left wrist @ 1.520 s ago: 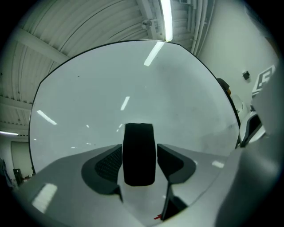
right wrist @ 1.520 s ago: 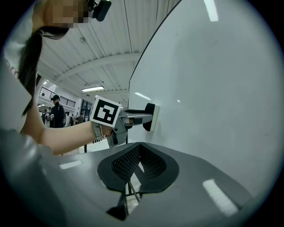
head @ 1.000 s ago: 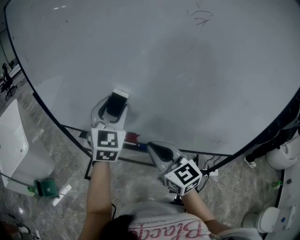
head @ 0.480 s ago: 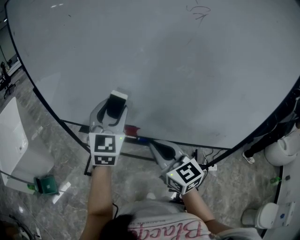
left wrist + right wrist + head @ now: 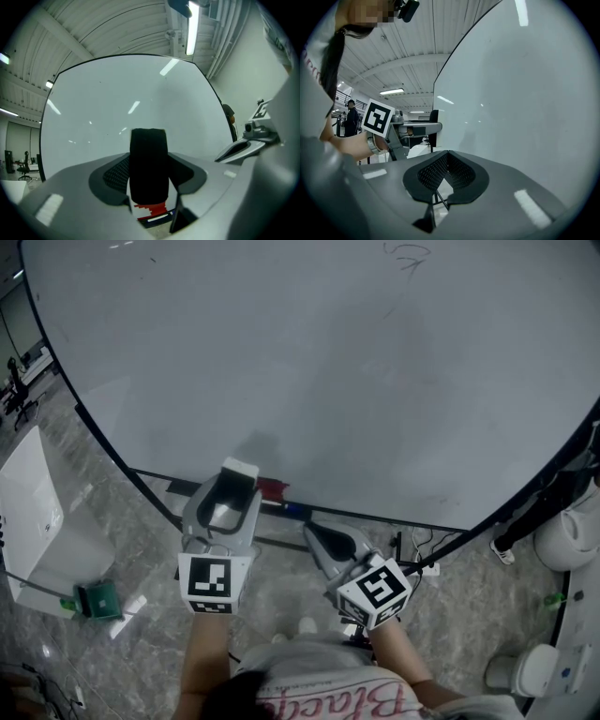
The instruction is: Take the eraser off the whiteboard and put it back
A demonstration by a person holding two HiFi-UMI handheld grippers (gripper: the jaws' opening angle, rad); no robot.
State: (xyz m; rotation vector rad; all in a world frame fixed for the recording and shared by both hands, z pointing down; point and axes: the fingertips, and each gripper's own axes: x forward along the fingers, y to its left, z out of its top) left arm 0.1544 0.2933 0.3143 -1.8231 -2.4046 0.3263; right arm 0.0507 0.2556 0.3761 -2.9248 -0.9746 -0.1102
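Observation:
The whiteboard fills the upper part of the head view. My left gripper is shut on the eraser, whose white end points at the board's lower edge; its shadow lies on the board just above. In the left gripper view the eraser's black felt stands upright between the jaws of the left gripper. My right gripper hangs lower and to the right, below the board's edge, shut on nothing. In the right gripper view the right gripper has its pads pressed together.
A red thing and a blue marker lie on the ledge under the board. A white cabinet and a green object are on the floor at left. White appliances and cables stand at right.
My left gripper has come down and back with the eraser, from the board's face to its lower edge. The right gripper has barely shifted.

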